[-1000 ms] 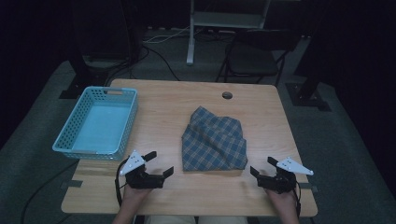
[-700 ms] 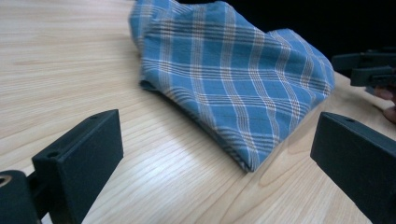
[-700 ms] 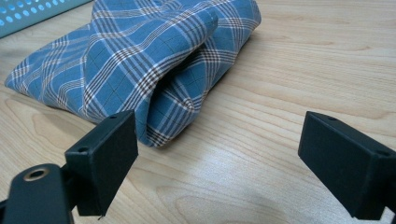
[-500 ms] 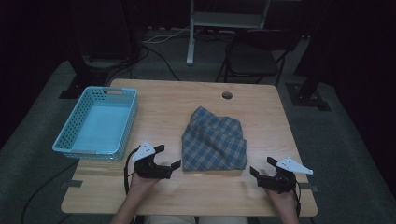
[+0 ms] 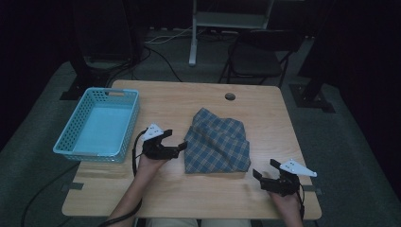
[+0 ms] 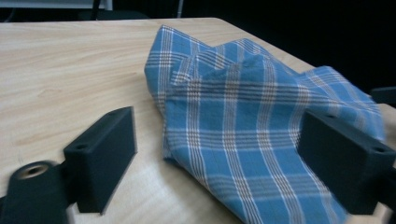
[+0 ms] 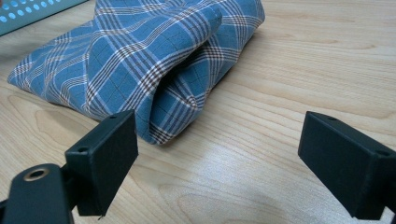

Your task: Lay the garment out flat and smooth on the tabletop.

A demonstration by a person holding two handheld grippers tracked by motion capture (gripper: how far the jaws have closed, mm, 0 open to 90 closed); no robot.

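Jaws of left gripper (image 5: 176, 145) just narrowing, apparently now astride cloth (image 5: 217, 142) edge.

Wooden table (image 5: 198, 198) with plaid cloth (image 5: 217, 142), basket (image 5: 97, 125).

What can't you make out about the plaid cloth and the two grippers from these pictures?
- Underside of the plaid cloth: hidden by its own folds, all views.
- Its near corner, left gripper view: cut off by the bottom edge and covered by one jaw of the left gripper, whose jaws have just been closing a little with cloth between them; contact can't be told.
- Right gripper: small and dim in the high view.
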